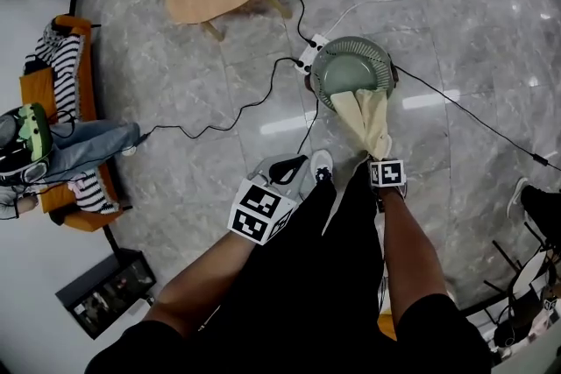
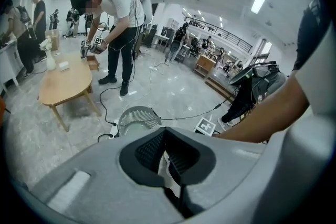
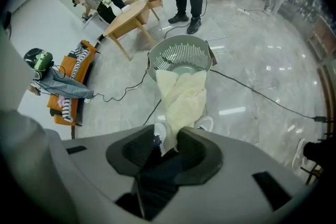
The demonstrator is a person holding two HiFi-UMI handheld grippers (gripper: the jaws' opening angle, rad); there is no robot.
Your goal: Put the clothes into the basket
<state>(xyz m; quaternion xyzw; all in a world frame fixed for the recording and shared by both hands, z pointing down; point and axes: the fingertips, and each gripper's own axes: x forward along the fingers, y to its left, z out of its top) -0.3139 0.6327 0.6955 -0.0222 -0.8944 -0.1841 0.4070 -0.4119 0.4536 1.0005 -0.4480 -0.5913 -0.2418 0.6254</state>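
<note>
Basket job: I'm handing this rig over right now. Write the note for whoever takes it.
Left gripper: jaws closed to a slit, nothing between them.
Right gripper: jaws apart, with the tail of the cream cloth between them, apparently not pinched.
Cream cloth: draped over the near rim of the basket; most of it hangs outside, toward the right gripper.
Done: no garment lies fully inside the basket.
Left: get the cream cloth wholly in, then fetch the striped top and the jeans from the orange seat.
</note>
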